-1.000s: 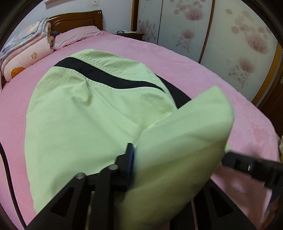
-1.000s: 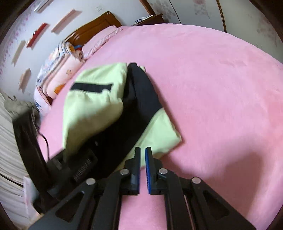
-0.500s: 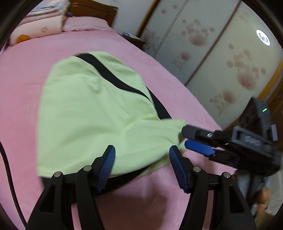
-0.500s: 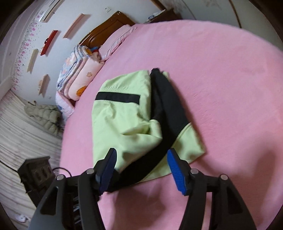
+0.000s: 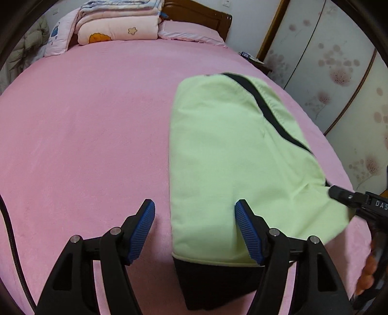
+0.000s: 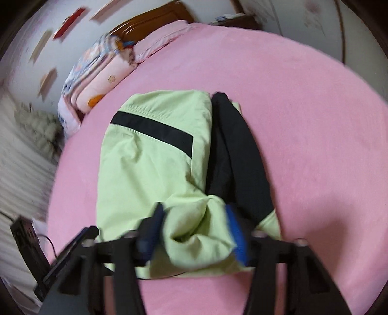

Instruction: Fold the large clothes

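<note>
L gripper [image 5: 194,227] spread, having just opened, over folded green/black garment [image 5: 230,157]'s edge; R gripper [image 6: 194,230], closing, pinches bunched green fabric.

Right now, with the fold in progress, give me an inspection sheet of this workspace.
Surface: pink bed cover, smooth.
Job's things: light-green jacket with black panels, partly folded, lying on the bed.
Clutter: stacked quilts and pillow by the headboard.
Grippers: left gripper open, jaws just opening, pads off the cloth; right gripper just closing, pinching the jacket's near edge.
Cables: black cable at the left edge.
Surroundings: floral wardrobe doors.
</note>
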A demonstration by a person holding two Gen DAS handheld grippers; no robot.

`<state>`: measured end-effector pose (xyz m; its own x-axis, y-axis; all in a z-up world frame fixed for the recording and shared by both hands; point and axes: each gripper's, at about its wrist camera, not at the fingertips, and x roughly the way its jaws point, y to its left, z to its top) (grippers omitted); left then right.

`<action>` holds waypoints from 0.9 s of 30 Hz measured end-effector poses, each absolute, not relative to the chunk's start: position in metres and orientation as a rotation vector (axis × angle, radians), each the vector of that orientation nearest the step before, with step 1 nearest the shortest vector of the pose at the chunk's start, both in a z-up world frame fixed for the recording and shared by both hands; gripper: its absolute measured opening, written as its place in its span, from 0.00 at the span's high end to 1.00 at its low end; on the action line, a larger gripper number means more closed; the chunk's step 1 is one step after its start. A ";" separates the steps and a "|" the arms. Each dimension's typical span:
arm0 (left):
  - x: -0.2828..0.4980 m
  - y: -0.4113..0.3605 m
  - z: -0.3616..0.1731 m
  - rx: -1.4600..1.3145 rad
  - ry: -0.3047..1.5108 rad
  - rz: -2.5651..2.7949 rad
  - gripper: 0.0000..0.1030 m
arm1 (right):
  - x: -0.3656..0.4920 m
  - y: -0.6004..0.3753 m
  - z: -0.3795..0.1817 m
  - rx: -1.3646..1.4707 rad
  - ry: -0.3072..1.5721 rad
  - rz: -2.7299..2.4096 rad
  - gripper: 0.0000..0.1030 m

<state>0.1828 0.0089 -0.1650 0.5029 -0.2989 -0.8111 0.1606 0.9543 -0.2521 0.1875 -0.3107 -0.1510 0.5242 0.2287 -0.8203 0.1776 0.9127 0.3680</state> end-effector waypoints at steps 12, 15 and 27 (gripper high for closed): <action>0.172 -0.021 -0.171 -0.089 0.965 -0.311 0.27 | 0.137 -0.366 -0.131 0.323 0.836 -0.145 1.00; 0.166 -0.031 -0.172 -0.014 0.942 -0.306 0.22 | 0.132 -0.378 -0.152 0.428 0.915 -0.104 1.00; 0.172 -0.031 -0.174 -0.022 0.940 -0.312 0.20 | 0.168 -0.344 -0.155 0.582 1.002 0.123 0.37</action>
<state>0.1719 -0.0314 -0.1738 0.5483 -0.2731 -0.7905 0.2540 0.9549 -0.1537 0.1683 -0.3442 -0.1552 0.5455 0.3573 -0.7581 0.1632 0.8420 0.5143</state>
